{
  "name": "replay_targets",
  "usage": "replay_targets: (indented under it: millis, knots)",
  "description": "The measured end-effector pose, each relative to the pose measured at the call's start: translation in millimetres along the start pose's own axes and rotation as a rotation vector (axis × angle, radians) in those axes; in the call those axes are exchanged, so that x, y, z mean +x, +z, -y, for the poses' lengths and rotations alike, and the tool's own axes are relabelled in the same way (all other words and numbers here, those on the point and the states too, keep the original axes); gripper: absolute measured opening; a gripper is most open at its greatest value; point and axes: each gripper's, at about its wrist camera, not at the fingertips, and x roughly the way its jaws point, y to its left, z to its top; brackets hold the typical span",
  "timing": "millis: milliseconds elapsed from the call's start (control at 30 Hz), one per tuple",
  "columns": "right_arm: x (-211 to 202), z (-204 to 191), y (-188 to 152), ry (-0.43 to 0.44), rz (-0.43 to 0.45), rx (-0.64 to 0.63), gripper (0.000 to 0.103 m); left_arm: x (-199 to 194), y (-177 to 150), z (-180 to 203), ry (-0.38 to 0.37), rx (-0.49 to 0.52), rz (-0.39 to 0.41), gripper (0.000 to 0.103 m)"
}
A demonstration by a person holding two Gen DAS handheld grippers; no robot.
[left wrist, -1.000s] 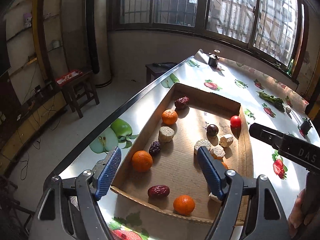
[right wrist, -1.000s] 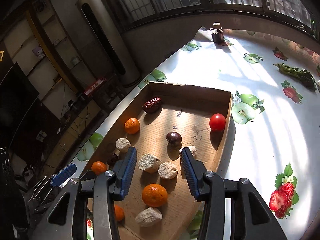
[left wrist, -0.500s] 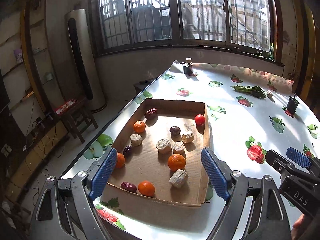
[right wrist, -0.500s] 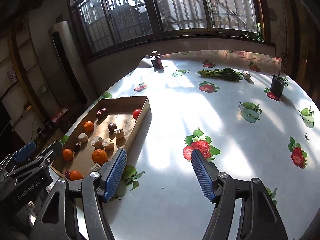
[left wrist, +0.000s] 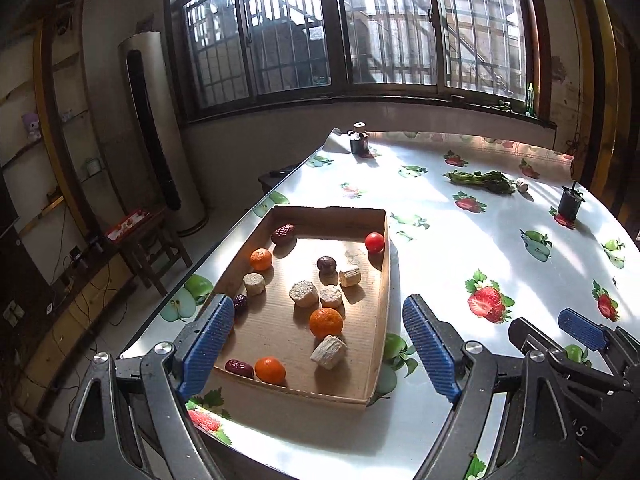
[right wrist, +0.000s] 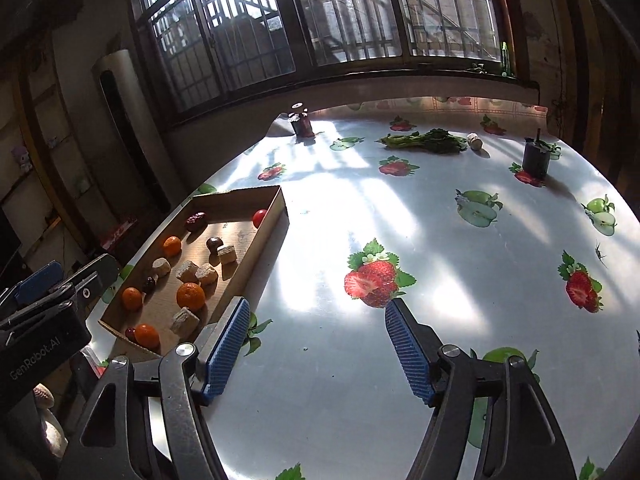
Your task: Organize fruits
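Note:
A shallow cardboard tray (left wrist: pixel 382 280) lies at the table's left edge. It holds three oranges, one of them in the middle (left wrist: pixel 326 322), a red tomato (left wrist: pixel 375 242), dark red dates (left wrist: pixel 283 234), a dark round fruit (left wrist: pixel 326 264) and several pale chunks (left wrist: pixel 303 293). My left gripper (left wrist: pixel 318 302) hovers open above the tray's near end, gripping nothing. My right gripper (right wrist: pixel 317 304) hangs over bare tablecloth right of the tray (right wrist: pixel 264 248). Its jaws are opening and nothing is between them.
At the far side of the fruit-print tablecloth (right wrist: pixel 440 240) are a dark jar (left wrist: pixel 359 142), a bunch of greens (left wrist: pixel 480 182) and a small black pot (left wrist: pixel 570 204). The table edge drops off just left of the tray. A stool (left wrist: pixel 148 236) stands on the floor below.
Both grippers have drawn back from the tray. The right one swung off to the right over the tablecloth and its jaws widened. The left one rose and backed away. The fruit has not moved.

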Motion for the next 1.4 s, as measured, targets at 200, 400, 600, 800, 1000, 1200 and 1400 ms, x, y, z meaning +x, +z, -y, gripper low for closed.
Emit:
replay_targets:
  millis: [200, 400, 600, 800, 1000, 1200, 1400]
  knots:
    - [1.8, -1.0, -2.4, 0.001, -0.008, -0.004, 0.076, 1.1, 0.6, 2.0, -0.005, 0.004, -0.002, 0.086]
    - [8.5, -5.3, -4.9, 0.0, -0.026, -0.021, 0.076, 3.5, 0.5, 3.4, -0.008, 0.005, -0.01, 0.086]
    - [14.3, -7.6, -6.5, -0.006, -0.04, -0.027, 0.076, 12.1, -1.2, 3.5, -0.017, 0.002, -0.026, 0.086]
    - [20.4, -8.5, -10.0, -0.015, -0.053, -0.035, 0.08, 18.1, -3.9, 1.4, -0.034, -0.009, -0.034, 0.086]
    - [24.9, -10.4, -10.8, -0.013, -0.068, -0.036, 0.08, 20.0, -3.2, 1.8, -0.036, -0.011, -0.027, 0.086]
    - [26.9, -14.1, -14.4, -0.01, -0.076, -0.047, 0.08, 20.5, -6.2, 4.8, -0.042, -0.009, -0.029, 0.086]
    - [25.9, -17.9, -16.5, -0.013, -0.07, -0.059, 0.08, 19.8, -6.8, 6.1, -0.041, -0.01, -0.027, 0.086]
